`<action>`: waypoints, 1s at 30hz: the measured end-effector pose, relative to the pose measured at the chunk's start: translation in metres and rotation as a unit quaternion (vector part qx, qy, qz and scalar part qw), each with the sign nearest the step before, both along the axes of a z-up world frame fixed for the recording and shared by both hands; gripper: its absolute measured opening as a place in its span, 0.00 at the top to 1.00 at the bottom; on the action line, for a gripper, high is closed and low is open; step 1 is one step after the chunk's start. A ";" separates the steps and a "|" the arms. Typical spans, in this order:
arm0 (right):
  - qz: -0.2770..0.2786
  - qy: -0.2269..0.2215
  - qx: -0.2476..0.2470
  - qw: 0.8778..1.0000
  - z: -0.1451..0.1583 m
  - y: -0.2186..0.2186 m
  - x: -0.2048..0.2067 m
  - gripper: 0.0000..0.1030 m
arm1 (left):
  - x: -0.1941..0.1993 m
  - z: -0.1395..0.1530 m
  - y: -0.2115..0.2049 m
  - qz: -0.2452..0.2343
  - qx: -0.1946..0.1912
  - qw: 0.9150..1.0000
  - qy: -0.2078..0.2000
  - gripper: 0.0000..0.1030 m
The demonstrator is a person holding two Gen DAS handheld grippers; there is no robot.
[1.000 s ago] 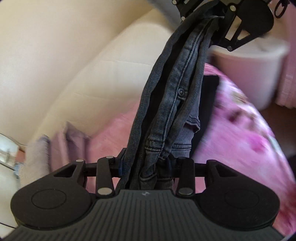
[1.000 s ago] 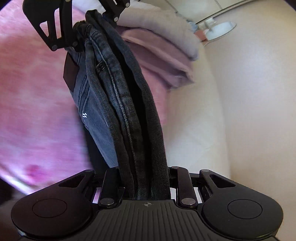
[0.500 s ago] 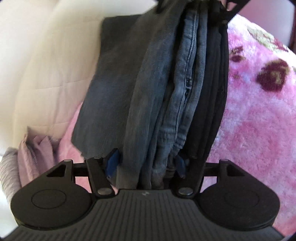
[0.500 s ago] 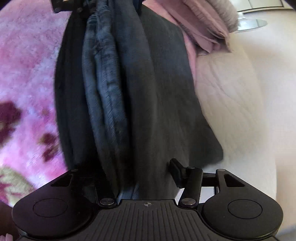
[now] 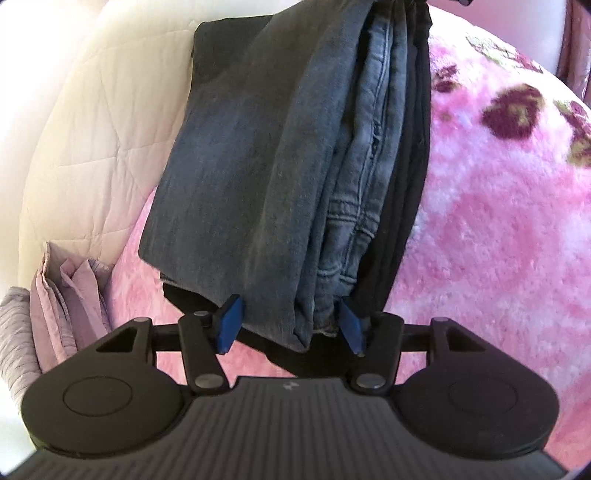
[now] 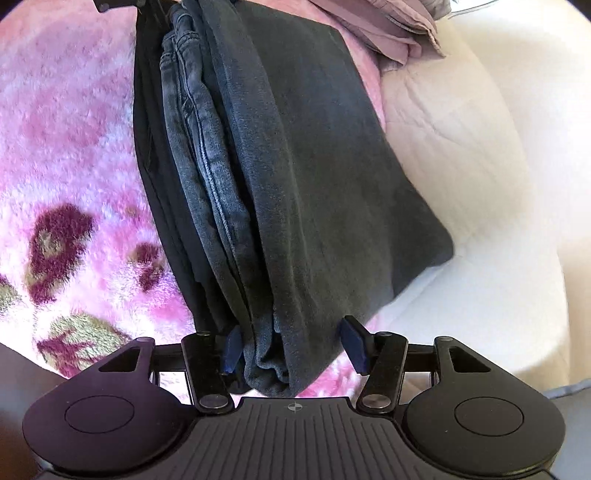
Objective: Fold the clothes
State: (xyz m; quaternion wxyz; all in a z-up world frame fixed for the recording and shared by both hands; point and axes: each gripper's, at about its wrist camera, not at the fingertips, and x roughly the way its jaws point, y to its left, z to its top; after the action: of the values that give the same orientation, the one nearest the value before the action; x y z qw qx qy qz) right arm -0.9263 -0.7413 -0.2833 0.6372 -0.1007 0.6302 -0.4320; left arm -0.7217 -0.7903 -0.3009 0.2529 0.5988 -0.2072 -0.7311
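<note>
Folded dark grey jeans (image 5: 266, 155) lie on a black folded garment (image 5: 402, 229) on the pink floral blanket (image 5: 498, 221). My left gripper (image 5: 290, 325) is open, its blue pads (image 5: 229, 323) either side of one end of the jeans. My right gripper (image 6: 293, 343) is open at the other end of the jeans (image 6: 314, 166), its blue pads (image 6: 352, 343) apart from the cloth on the right side. The black garment shows under the jeans in the right wrist view (image 6: 155, 166).
A stack of folded mauve and grey clothes (image 5: 55, 295) lies left of the jeans, also in the right wrist view (image 6: 399, 22). A cream quilted cover (image 5: 110, 129) lies beyond, and it shows at right in the right wrist view (image 6: 461, 147).
The jeans came down from hanging between the grippers to lying on the black garment. Both grippers have opened and let go of them.
</note>
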 end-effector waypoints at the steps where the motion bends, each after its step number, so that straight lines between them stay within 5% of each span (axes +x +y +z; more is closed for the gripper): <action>1: -0.020 -0.014 0.004 1.000 0.006 0.007 0.002 0.46 | 0.003 0.005 0.000 0.015 0.006 1.000 0.004 0.49; 5: -0.098 -0.069 0.019 0.993 0.029 0.034 0.011 0.44 | 0.017 0.033 0.006 0.114 0.043 0.991 0.053 0.49; 8: -0.157 -0.110 0.030 0.981 0.047 0.055 0.017 0.37 | 0.033 0.058 0.012 0.208 0.085 0.968 0.110 0.44; 12: -0.263 -0.234 0.055 0.934 0.074 0.079 0.027 0.31 | 0.060 0.088 0.034 0.335 0.132 0.908 0.216 0.28; 15: -0.297 -0.263 0.033 0.917 0.088 0.101 0.041 0.30 | 0.081 0.108 0.054 0.402 0.160 0.848 0.306 0.24; 20: -0.353 -0.309 -0.005 0.883 0.112 0.138 0.066 0.29 | 0.103 0.128 0.087 0.401 0.198 0.809 0.383 0.23; 25: -0.406 -0.352 -0.043 0.842 0.136 0.176 0.090 0.29 | 0.127 0.160 0.136 0.340 0.211 0.822 0.406 0.23; 30: -0.431 -0.376 -0.084 0.816 0.171 0.228 0.127 0.29 | 0.154 0.196 0.179 0.297 0.192 0.843 0.404 0.21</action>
State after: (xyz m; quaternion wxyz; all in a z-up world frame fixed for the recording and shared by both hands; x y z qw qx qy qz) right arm -0.7992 -0.5132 -0.1126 0.5619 0.2987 0.2817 -0.7181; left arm -0.5674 -0.6113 -0.1052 0.3995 0.3196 0.2462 -0.8232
